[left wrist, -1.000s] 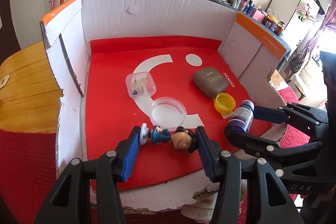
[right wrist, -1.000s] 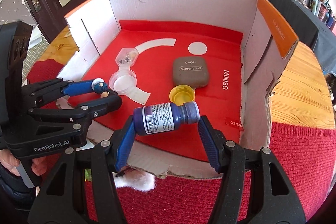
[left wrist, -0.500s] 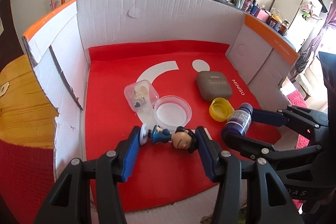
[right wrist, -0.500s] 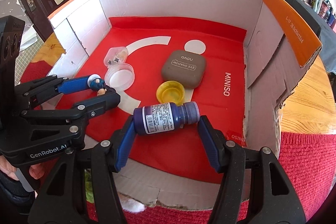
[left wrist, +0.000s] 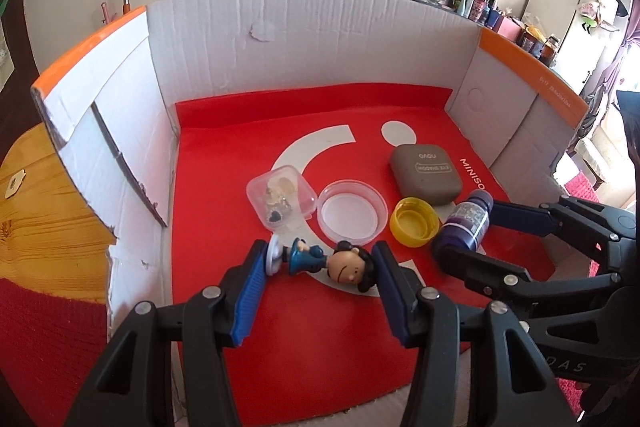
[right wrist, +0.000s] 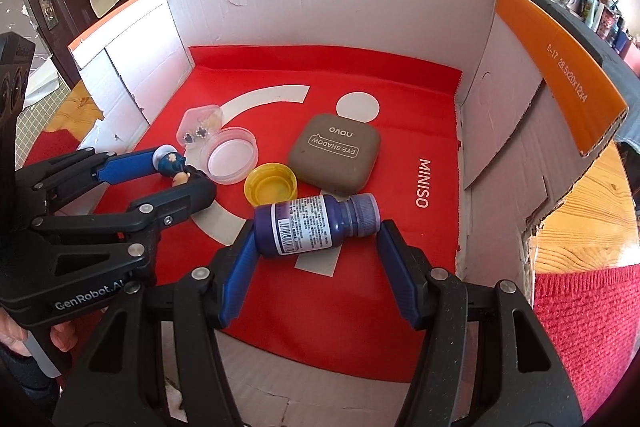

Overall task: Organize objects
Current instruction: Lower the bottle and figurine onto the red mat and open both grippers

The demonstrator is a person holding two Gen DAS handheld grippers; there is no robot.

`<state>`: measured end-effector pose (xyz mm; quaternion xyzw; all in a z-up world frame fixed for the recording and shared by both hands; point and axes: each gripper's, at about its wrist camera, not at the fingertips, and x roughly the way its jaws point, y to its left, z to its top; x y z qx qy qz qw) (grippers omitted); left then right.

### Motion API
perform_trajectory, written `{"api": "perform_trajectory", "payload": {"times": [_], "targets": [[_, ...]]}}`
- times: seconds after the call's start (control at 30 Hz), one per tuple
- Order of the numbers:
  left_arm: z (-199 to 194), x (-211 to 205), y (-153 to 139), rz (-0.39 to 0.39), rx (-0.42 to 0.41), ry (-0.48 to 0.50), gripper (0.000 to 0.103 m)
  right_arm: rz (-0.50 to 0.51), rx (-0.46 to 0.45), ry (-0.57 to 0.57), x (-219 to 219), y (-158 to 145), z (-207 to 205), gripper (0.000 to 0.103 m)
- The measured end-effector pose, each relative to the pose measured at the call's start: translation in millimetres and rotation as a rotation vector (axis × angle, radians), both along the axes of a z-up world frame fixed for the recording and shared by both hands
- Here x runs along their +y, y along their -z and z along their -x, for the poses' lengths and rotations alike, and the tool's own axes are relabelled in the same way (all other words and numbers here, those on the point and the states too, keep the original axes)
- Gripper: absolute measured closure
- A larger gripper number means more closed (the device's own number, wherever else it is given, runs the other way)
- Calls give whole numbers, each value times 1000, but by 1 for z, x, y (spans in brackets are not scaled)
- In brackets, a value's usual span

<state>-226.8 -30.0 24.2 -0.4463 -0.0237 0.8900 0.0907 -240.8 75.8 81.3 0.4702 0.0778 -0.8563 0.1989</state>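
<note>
Cardboard box on wooden table; left gripper clamps figurine, right gripper clamps bottle.

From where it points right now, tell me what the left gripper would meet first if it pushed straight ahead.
Probably the clear round plastic lid: it lies on the red liner just beyond the toy figurine clamped in the left gripper. The clear square plastic case sits slightly left of that line. Depth is uncertain.
</note>
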Motion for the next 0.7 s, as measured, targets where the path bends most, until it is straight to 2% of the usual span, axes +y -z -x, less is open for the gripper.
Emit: {"api": "perform_trajectory", "payload": {"times": [0.5,0.7], "targets": [[2,-3,0,-16,-5,-8,48,10,-4,-4,-3,0,1,44],[1,-4,-1,-20,-8,-10,43,24,-8,-8,0,-2,-2,44]]}}
